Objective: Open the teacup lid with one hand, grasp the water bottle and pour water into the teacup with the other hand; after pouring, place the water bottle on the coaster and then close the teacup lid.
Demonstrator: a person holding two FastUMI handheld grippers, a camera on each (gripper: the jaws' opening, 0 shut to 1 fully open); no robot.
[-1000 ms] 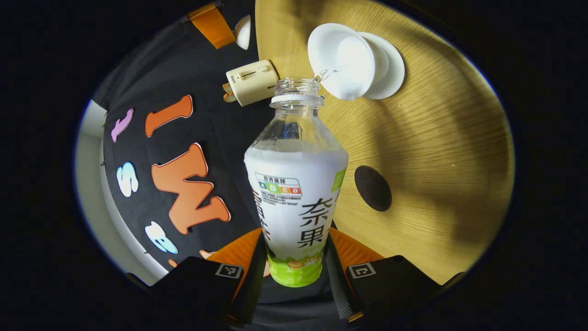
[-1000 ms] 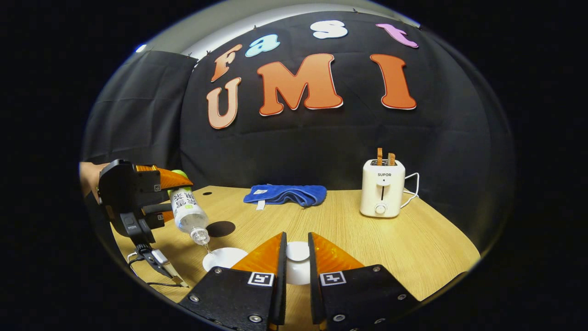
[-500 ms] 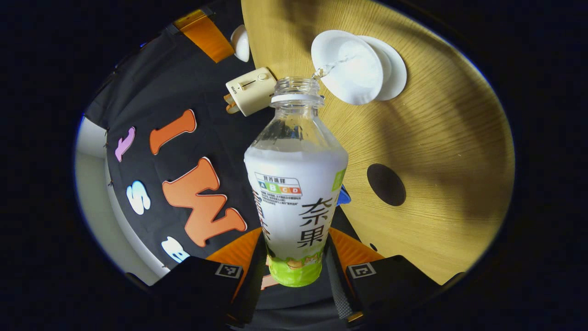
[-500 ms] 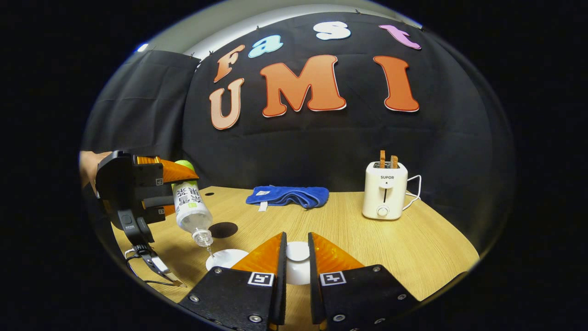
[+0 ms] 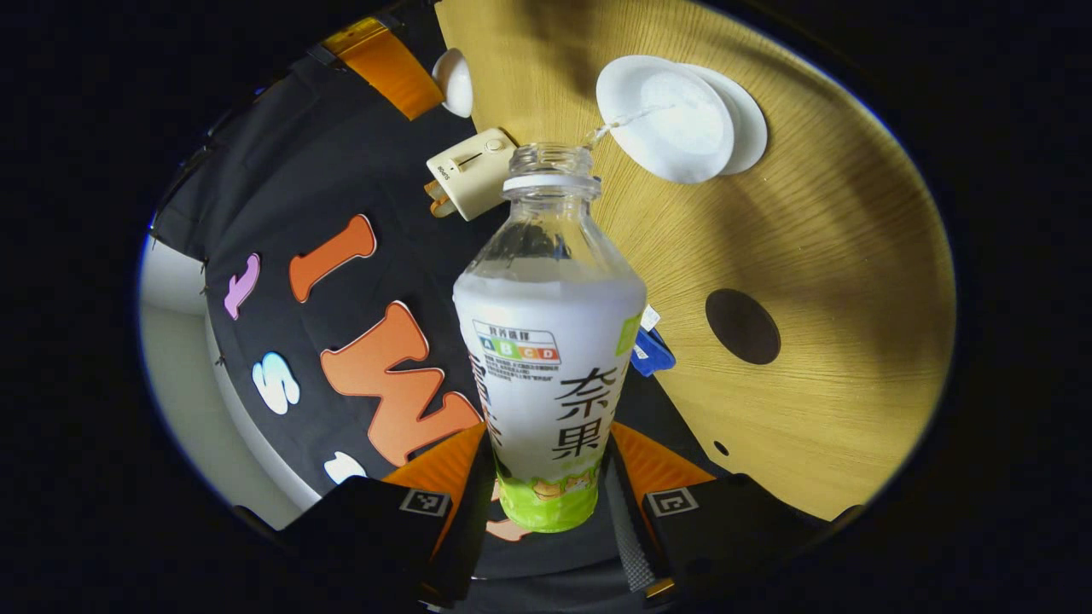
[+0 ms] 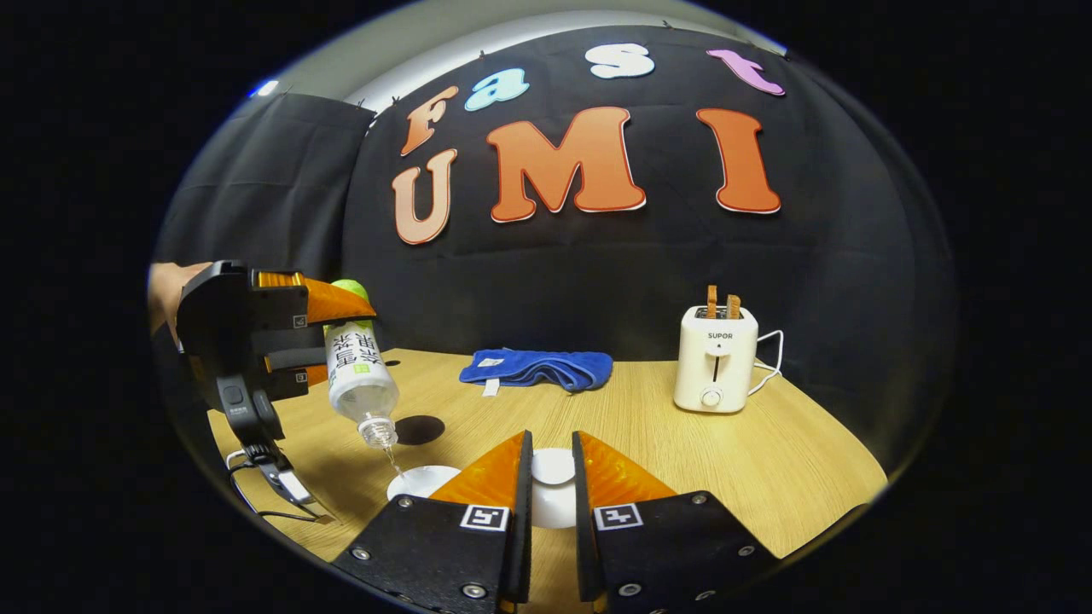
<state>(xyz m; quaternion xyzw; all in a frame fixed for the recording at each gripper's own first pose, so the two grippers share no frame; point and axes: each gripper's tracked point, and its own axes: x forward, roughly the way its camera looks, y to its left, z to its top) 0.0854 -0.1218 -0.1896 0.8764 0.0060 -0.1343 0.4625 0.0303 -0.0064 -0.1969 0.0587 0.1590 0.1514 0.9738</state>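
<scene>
The water bottle (image 5: pixel 550 341) has risen farther above the teacup (image 5: pixel 665 119).

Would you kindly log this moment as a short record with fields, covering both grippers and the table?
left gripper: shut on clear plastic water bottle, tilted mouth-down
pour: thin stream into white round teacup
right gripper: shut on white teacup lid, held beside cup
dark round coaster: bare
wooden table: blue folded cloth, cream toaster
</scene>
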